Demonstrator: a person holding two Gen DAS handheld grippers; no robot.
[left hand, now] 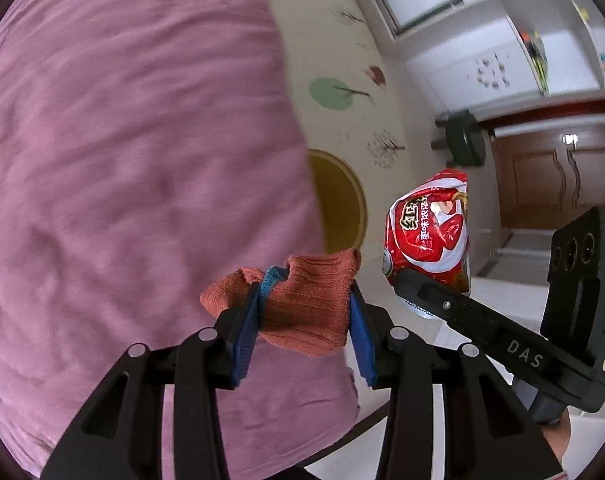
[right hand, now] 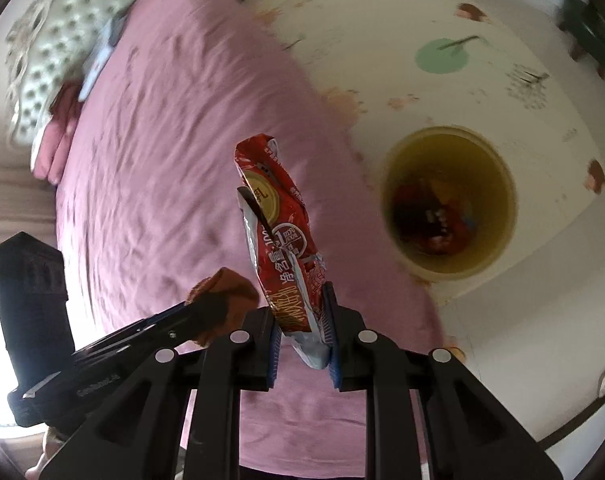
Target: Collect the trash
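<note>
My left gripper point(left hand: 302, 312) is shut on a rust-orange knitted sock point(left hand: 302, 308), held over the edge of the pink bed point(left hand: 122, 160). My right gripper point(right hand: 302, 332) is shut on a red snack wrapper point(right hand: 280, 240), which stands up from the pads above the bed point(right hand: 162, 140). From the left wrist view the wrapper point(left hand: 430, 228) and the right gripper point(left hand: 434, 292) show at the right. In the right wrist view the sock point(right hand: 226, 292) and the left gripper point(right hand: 206, 312) sit at the lower left. A yellow bin point(right hand: 498, 236) with red trash inside stands on the floor mat to the right of the bed.
The bin's rim point(left hand: 358, 196) peeks out past the bed edge. A cream floor mat point(right hand: 442, 92) with green and brown prints lies under the bin. A tufted headboard point(right hand: 58, 40) and pink pillows point(right hand: 58, 136) are at the far left. A dark green stool point(left hand: 464, 138) and brown cabinet doors point(left hand: 558, 176) stand beyond.
</note>
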